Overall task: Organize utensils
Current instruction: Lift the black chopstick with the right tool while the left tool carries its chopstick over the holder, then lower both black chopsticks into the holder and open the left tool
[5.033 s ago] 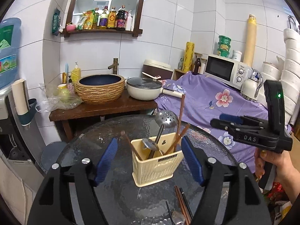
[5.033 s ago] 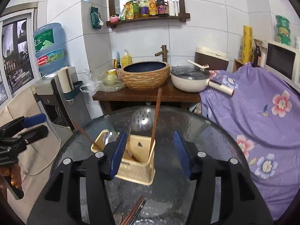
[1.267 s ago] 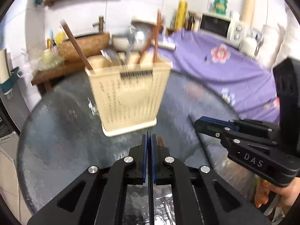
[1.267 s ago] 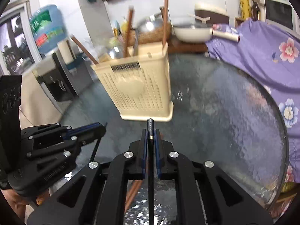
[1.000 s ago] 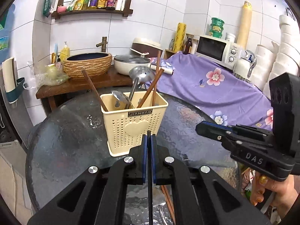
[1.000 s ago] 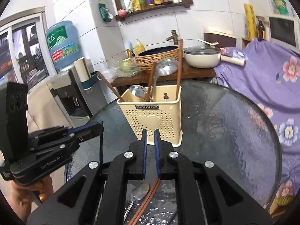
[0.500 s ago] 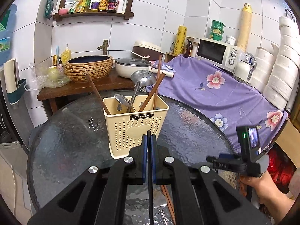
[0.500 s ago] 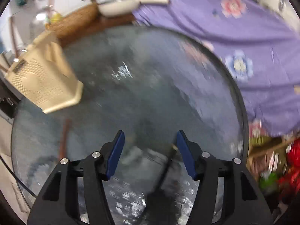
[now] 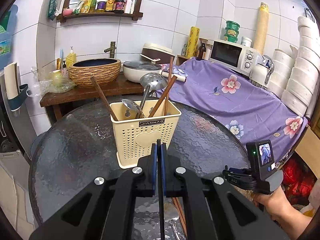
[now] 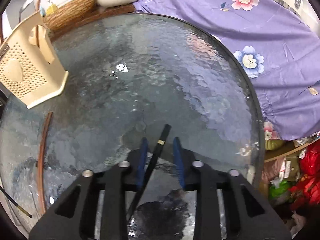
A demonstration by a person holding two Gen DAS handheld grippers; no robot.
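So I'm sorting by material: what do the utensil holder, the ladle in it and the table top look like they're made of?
Utensil holder: cream plastic by the look, matte, moulded with rows of small holes and a raised heart.
Ladle: most likely stainless steel, a shiny silvery bowl with punched holes.
Table top: apparently textured glass, glossy, rippled and reflective, with a dark rim.

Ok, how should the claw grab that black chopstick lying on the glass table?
Grip the black chopstick on its thick end, near the gold band, coming straight down from above. It lies flat on the glass table, so only its two long sides are free to pinch. The right claw straddles it there; its jaws have just been closing, pads not yet touching.
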